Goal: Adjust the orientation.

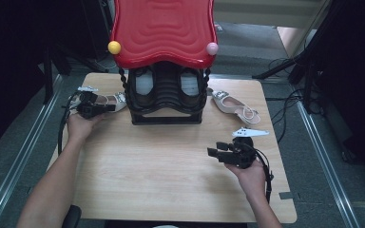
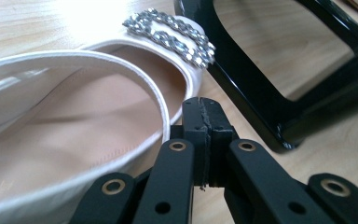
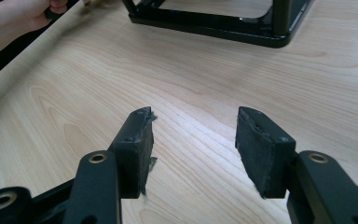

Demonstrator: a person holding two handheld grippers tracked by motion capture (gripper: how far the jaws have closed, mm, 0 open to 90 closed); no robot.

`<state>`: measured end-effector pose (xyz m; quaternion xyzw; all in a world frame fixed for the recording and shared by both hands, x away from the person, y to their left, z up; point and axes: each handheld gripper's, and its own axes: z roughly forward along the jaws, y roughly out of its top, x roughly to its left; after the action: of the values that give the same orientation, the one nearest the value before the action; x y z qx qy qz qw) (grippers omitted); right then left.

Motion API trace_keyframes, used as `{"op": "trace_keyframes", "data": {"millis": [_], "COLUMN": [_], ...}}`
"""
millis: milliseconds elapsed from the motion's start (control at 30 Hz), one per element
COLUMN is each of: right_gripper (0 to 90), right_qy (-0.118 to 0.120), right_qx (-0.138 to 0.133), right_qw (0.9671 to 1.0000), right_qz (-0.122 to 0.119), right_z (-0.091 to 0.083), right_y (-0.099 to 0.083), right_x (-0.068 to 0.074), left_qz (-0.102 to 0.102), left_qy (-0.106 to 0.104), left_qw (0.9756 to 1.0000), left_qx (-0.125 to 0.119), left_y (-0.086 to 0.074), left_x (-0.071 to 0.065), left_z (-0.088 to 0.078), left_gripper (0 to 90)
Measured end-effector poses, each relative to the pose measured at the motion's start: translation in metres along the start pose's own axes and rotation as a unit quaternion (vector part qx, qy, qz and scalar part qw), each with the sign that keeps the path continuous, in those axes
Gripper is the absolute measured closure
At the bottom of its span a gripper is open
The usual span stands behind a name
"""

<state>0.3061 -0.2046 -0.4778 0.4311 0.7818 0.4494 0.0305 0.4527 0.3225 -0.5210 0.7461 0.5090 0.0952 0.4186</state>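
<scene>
The white buckled shoe [image 2: 74, 130] lies at the table's nine o'clock edge, just beside the left foot of the black shoe rack [image 1: 166, 95]. The left gripper [image 2: 204, 135] sits at its rim with jaws clenched on nothing, pads pressed together just outside the upper near the rhinestone buckle [image 2: 170, 37]. Toward five o'clock, the right gripper [image 3: 193, 140] hovers released over bare table [image 1: 171, 171]. The matching shoe [image 1: 233, 107] rests at the rack's three o'clock side. The risk: with jaws closed, a further push would likely shove the shoe against the rack or off the edge rather than grasp it.
</scene>
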Motion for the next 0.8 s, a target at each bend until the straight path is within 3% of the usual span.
{"op": "trace_keyframes", "data": {"millis": [167,333,533,800], "right_gripper": [47.7,47.7,47.8,46.7], "right_qy": [-0.008,-0.013,-0.01,-0.003], "right_qx": [-0.003,-0.004,-0.005,-0.001], "right_qw": [0.9999,0.9998,0.9999,1.0], "right_qz": [0.008,0.011,0.012,0.009], "right_z": [-0.005,-0.007,-0.006,-0.001], "right_y": [-0.005,-0.007,-0.006,-0.002], "right_x": [-0.002,-0.002,-0.004,-0.006], "left_qz": [-0.011,-0.034,-0.042,-0.041], "left_qy": [0.018,0.038,0.01,-0.015], "left_qw": [0.9998,0.9984,0.9987,0.9988], "left_qx": [0.001,-0.022,-0.028,-0.022], "left_y": [0.011,0.014,0.014,0.012], "left_x": [-0.002,-0.002,-0.003,-0.01], "left_z": [0.011,0.018,0.011,-0.022], "left_gripper": [90.0,90.0,90.0,90.0]}}
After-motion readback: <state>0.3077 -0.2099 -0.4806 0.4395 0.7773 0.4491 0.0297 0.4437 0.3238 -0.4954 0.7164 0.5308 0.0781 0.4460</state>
